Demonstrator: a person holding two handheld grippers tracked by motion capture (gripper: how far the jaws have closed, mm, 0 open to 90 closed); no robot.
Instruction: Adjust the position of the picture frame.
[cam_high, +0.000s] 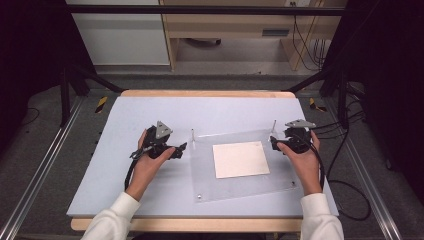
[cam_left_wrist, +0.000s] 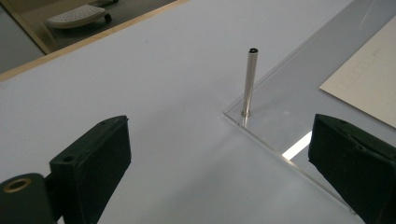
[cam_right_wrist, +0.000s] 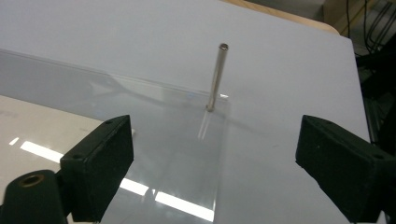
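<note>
On the pale table (cam_high: 125, 190), the left gripper (cam_high: 181, 148) sits at the left edge of a clear acrylic sheet (cam_high: 235, 187), held in the person's left hand (cam_high: 148, 167). Its jaws are spread wide with nothing between them — in the left gripper view a thin metal post (cam_left_wrist: 248, 81) stands upright on the sheet's far-left corner, just beyond the jaws and apart from both.

A cream sheet of paper (cam_high: 241, 159) lies under the middle of the acrylic.

At the sheet's far-right corner a second metal post (cam_right_wrist: 217, 77) rises — the right gripper (cam_high: 273, 142), in the right hand (cam_high: 305, 160), faces it, released and gaping, the post standing untouched ahead of the jaws.
</note>
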